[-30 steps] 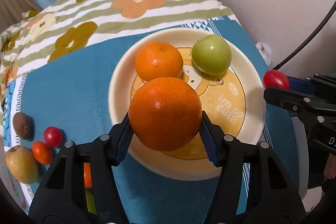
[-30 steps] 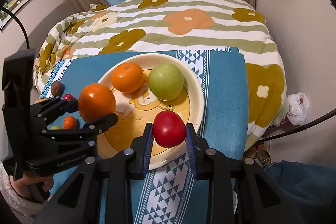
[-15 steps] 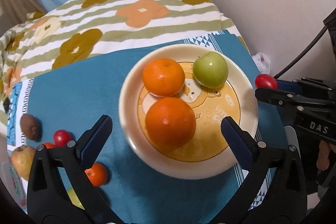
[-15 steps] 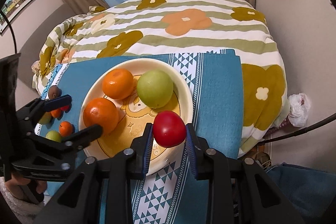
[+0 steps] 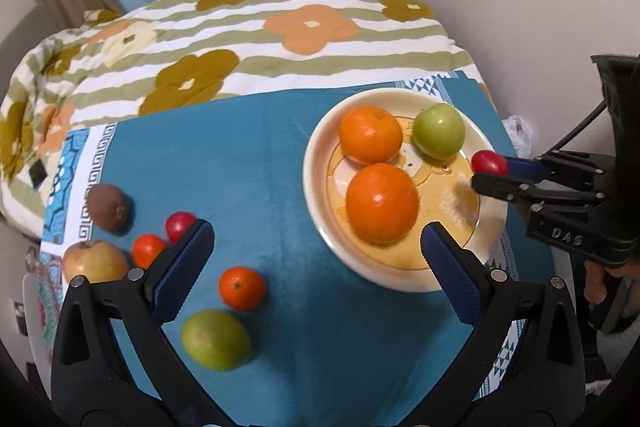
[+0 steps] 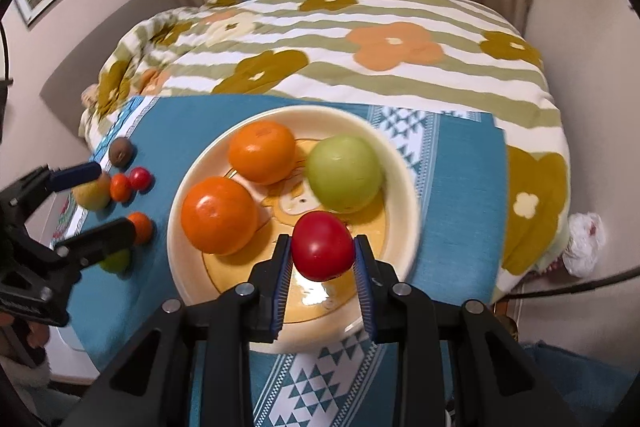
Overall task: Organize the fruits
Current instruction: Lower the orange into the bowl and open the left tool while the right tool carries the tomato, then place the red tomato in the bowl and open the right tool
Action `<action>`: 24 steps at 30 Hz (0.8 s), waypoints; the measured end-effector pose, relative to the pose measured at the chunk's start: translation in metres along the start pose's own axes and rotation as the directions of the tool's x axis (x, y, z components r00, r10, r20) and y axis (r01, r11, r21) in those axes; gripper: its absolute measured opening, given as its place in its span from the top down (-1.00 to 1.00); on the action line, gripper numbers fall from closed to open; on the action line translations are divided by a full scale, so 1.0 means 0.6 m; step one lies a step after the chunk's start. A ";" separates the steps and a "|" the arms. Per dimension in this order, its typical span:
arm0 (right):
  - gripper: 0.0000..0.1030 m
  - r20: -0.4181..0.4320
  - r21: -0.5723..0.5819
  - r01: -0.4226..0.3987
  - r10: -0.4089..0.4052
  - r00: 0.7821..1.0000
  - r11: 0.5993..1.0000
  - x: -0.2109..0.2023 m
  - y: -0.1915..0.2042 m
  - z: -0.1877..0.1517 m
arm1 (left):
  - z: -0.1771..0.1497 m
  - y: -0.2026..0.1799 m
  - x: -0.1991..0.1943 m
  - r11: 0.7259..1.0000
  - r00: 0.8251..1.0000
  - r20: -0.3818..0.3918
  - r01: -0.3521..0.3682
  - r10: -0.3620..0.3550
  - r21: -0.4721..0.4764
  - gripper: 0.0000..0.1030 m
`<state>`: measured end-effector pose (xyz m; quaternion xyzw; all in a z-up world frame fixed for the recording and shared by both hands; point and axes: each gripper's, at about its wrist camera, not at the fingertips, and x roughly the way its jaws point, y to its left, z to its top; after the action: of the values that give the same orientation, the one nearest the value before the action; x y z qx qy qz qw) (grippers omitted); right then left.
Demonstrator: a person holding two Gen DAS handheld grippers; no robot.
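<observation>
right claw: the right gripper [image 6: 322,253] is clenching a round red tomato [image 6: 322,245], hanging over the cream cartoon-print plate [image 6: 402,183] around 5 o'clock
left claw: the left gripper [image 5: 316,267] is gaping wide, holding nothing
step: looks like tomato drop-off is happening
next: probably lowering into the bare patch, then letting go

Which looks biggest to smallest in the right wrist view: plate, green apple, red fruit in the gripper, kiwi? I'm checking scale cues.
1. plate
2. green apple
3. red fruit, held in the right gripper; it is nearest the camera, so its true rank is unsure
4. kiwi
</observation>
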<state>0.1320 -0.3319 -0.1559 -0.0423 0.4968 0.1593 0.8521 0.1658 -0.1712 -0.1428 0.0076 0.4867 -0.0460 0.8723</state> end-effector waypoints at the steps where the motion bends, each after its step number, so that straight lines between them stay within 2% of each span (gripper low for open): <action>1: 0.46 -0.001 -0.010 -0.008 0.008 1.000 1.000 0.004 0.002 -0.002 | -0.003 0.002 -0.001 1.000 1.000 -0.003 -0.004 0.004 -0.002 -1.00; 6: 0.46 -0.012 -0.070 -0.022 0.021 1.000 0.997 0.028 0.012 -0.018 | -0.017 0.005 0.006 1.000 1.000 -0.022 -0.009 0.009 -0.016 -1.00; 16: 0.46 0.032 -0.098 0.059 -0.056 0.998 0.993 0.018 -0.002 -0.024 | -0.026 -0.001 0.007 1.000 1.000 -0.017 0.004 -0.005 -0.023 -1.00; 18: 0.20 0.051 -0.099 0.060 -0.055 0.997 0.993 0.012 -0.002 -0.027 | -0.028 -0.003 0.005 1.000 1.000 -0.012 -0.002 0.002 -0.017 -1.00; 20: -0.79 0.077 -0.096 0.048 -0.041 0.996 0.994 0.002 -0.002 -0.032 | -0.030 -0.006 0.001 1.000 1.000 -0.011 -0.008 0.008 -0.012 -1.00; 21: -0.91 0.084 -0.089 0.042 -0.035 0.996 0.995 -0.003 -0.002 -0.033 | -0.033 -0.006 -0.001 1.000 1.000 -0.010 -0.008 0.008 -0.011 -1.00; 24: -0.95 0.091 -0.072 0.042 -0.035 0.995 0.997 -0.013 -0.003 -0.037 | -0.037 -0.006 -0.013 1.000 1.000 -0.002 -0.013 0.013 -0.008 -1.00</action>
<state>0.1104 -0.3406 -0.1607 -0.0762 0.4509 0.1627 0.8743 0.1425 -0.1727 -0.1478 0.0072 0.4876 -0.0386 0.8722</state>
